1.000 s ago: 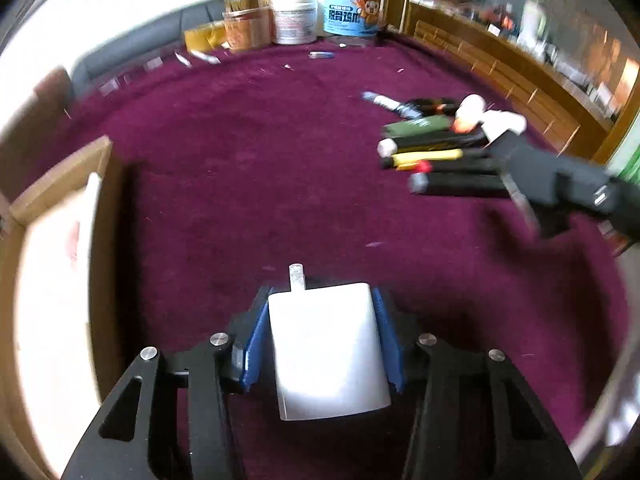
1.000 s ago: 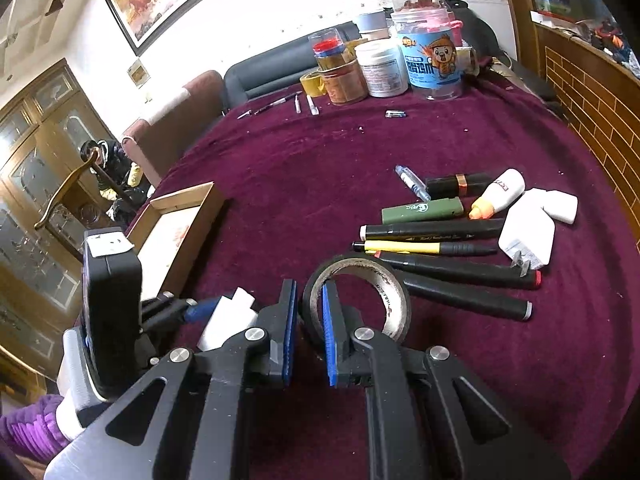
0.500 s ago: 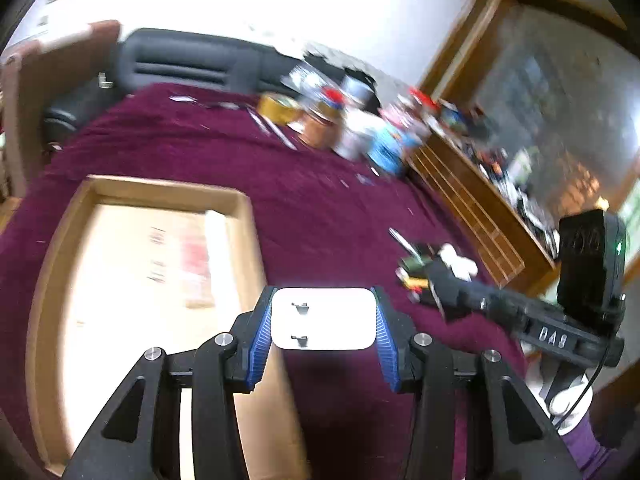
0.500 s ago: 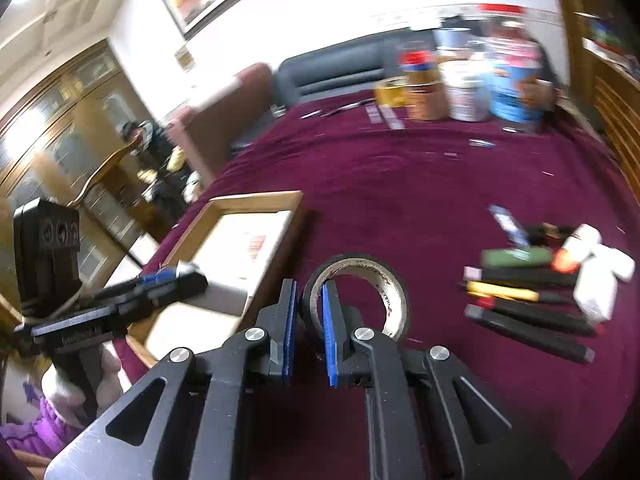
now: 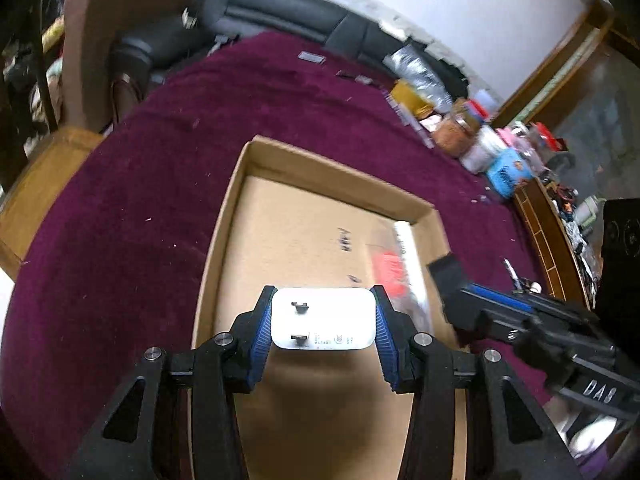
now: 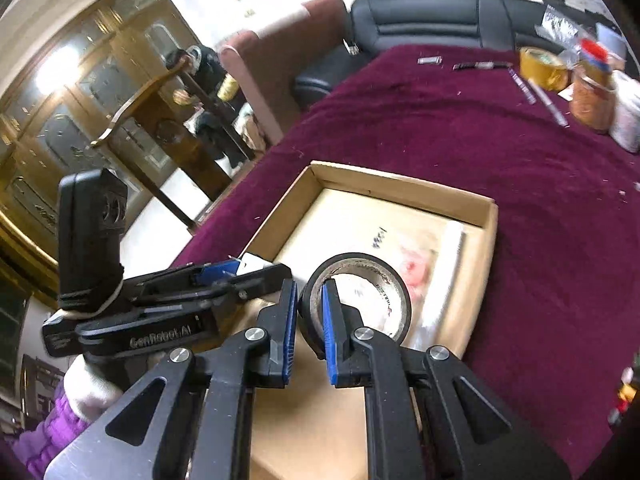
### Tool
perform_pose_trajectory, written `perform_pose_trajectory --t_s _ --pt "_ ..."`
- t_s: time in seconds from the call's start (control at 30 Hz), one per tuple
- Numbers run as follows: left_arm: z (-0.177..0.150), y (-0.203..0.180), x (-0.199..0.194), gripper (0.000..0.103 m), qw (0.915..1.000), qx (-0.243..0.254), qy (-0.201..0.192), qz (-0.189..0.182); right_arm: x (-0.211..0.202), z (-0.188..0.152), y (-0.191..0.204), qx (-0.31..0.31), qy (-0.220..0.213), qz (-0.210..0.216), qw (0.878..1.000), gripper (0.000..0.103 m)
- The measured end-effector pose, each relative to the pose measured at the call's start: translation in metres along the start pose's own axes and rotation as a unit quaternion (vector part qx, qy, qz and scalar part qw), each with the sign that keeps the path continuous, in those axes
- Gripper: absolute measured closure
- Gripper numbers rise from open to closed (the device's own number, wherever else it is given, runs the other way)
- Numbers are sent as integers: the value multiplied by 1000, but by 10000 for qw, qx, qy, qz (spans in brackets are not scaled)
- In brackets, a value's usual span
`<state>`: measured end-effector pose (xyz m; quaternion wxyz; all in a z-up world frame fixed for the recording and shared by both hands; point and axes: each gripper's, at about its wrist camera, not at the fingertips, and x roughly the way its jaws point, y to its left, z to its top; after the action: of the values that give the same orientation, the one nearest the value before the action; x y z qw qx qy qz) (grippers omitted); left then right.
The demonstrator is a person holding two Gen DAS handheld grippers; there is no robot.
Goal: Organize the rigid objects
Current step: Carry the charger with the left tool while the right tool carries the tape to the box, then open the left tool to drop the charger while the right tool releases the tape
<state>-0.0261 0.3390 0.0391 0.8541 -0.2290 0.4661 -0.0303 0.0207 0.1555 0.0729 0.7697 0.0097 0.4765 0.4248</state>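
Observation:
My left gripper (image 5: 323, 322) is shut on a white plug charger (image 5: 323, 323), prongs facing the camera, held over the near half of a shallow cardboard box (image 5: 320, 160). My right gripper (image 6: 310, 304) is shut on the wall of a black tape roll (image 6: 360, 300), hanging above the same cardboard box (image 6: 400, 184). The right gripper (image 5: 444, 270) shows in the left wrist view over the box's right wall, its pads side-on. The left gripper (image 6: 236, 270) shows in the right wrist view at the box's left edge, a corner of the charger (image 6: 250, 261) peeking out.
A red-printed paper (image 5: 394, 268) lies on the box floor. Jars and tubs (image 5: 472, 140) and a yellow tape roll (image 6: 542, 66) stand at the far side of the maroon tablecloth (image 5: 120, 220). Pens (image 6: 536, 92) lie near them. A chair (image 6: 272, 64) and sofa (image 6: 432, 20) border the table.
Both grippers have swung left, away from the row of pens and markers, and now hang over the cardboard box. Each keeps its grip, the charger now turned prongs-forward.

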Motion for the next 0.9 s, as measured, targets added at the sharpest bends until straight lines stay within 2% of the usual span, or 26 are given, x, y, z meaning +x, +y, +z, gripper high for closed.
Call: perform_pose_trajectory --t_s 0.23,0.37,0.47,0.5,0.53,0.6,0.7,0.77,0.9 --pt "41 10 23 63 9996 -198 212 -68 44 30 -25 472 153 -173 9986 93" --pt "53 13 38 62 9989 -347 280 -149 55 38 -44 877 214 60 9959 92" --pt "53 19 45 58 9966 -659 383 -319 57 39 -55 1162 191 132 9930 92" --pt "52 19 44 54 9962 -689 372 -370 56 38 -58 1220 184 122 9923 92" --pt "52 19 43 47 9961 -686 377 -417 54 38 -59 1250 173 107 9920 91" --pt "51 19 37 41 9951 -719 393 -554 44 37 -59 1224 64 146 9924 91" --pt "50 18 18 41 9953 -734 294 -552 26 35 -56 1144 -132 49 9933 85" --pt "45 19 -2 40 9962 -707 143 -483 17 31 -56 1168 -205 10 9929 82" --pt "16 20 -53 39 9976 -557 -378 -178 15 29 -62 1215 -222 -22 9923 82"
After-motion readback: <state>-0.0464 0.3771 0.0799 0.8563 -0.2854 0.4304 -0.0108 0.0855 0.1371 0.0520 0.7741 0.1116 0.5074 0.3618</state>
